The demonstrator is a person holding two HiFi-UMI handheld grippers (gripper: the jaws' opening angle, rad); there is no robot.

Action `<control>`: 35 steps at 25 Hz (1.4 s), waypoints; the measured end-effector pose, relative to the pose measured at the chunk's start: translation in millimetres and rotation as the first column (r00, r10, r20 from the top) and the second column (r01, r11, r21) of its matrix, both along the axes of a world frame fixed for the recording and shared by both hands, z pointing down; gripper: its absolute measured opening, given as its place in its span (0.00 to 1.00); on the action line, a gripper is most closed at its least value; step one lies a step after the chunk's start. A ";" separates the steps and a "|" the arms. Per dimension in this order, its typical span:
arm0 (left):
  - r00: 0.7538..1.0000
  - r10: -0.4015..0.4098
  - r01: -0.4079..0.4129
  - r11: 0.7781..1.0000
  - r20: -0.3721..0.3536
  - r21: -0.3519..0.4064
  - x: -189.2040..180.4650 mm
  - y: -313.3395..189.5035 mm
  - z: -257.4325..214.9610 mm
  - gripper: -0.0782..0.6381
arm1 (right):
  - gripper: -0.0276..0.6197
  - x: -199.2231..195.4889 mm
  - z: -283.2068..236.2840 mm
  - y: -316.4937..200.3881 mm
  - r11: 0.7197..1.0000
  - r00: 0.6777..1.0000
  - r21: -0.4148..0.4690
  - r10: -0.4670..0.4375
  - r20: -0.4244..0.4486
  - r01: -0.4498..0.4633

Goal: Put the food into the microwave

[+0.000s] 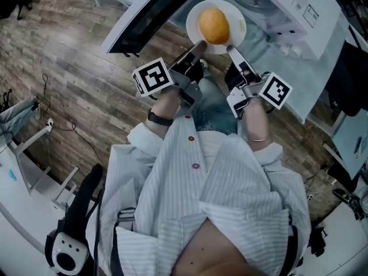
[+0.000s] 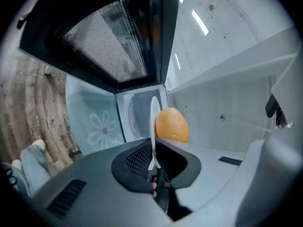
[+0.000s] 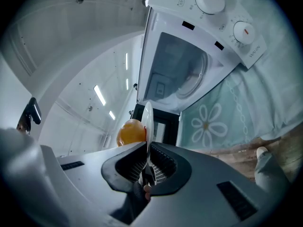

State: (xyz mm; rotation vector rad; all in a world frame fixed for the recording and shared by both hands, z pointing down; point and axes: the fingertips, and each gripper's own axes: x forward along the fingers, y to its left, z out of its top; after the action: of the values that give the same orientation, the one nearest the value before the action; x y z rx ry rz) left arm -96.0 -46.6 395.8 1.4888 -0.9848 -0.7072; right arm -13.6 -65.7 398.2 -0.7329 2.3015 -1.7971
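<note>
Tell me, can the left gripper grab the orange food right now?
Probably not. The left gripper is shut on the rim of the plate, sharing its weight with the right gripper; the food sits mid-plate.

The food (image 1: 214, 26) sits on the plate (image 1: 195, 17), just before the microwave (image 1: 287, 7), whose door (image 1: 149, 16) stands to the left.

Round orange food (image 1: 214, 26) sits centred on small white plate (image 1: 194, 19), level, just before white microwave (image 1: 299, 7), door (image 1: 150, 17) open.
</note>
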 end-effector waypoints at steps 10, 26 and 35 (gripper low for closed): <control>0.999 0.052 -0.052 0.999 -0.017 0.002 -0.7 -32.7 -8.2 0.14 | 0.11 -0.5 -10.6 -28.1 0.999 0.999 0.008 0.041 -0.013 -0.041; 0.988 0.152 -0.151 0.987 0.006 -0.060 12.9 -96.6 6.3 0.14 | 0.11 14.4 9.6 -82.9 0.989 0.991 -0.066 0.133 0.003 -0.132; 0.974 0.225 -0.224 0.972 0.011 -0.066 24.8 -105.6 12.0 0.14 | 0.11 27.6 14.6 -86.2 0.976 0.978 -0.069 0.207 -0.012 -0.207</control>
State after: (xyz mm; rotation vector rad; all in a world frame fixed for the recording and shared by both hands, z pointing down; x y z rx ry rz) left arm -71.2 -152.2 407.7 1.5237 -0.8286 -0.4952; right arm 14.0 -151.9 412.8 -0.9502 2.0853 -1.7893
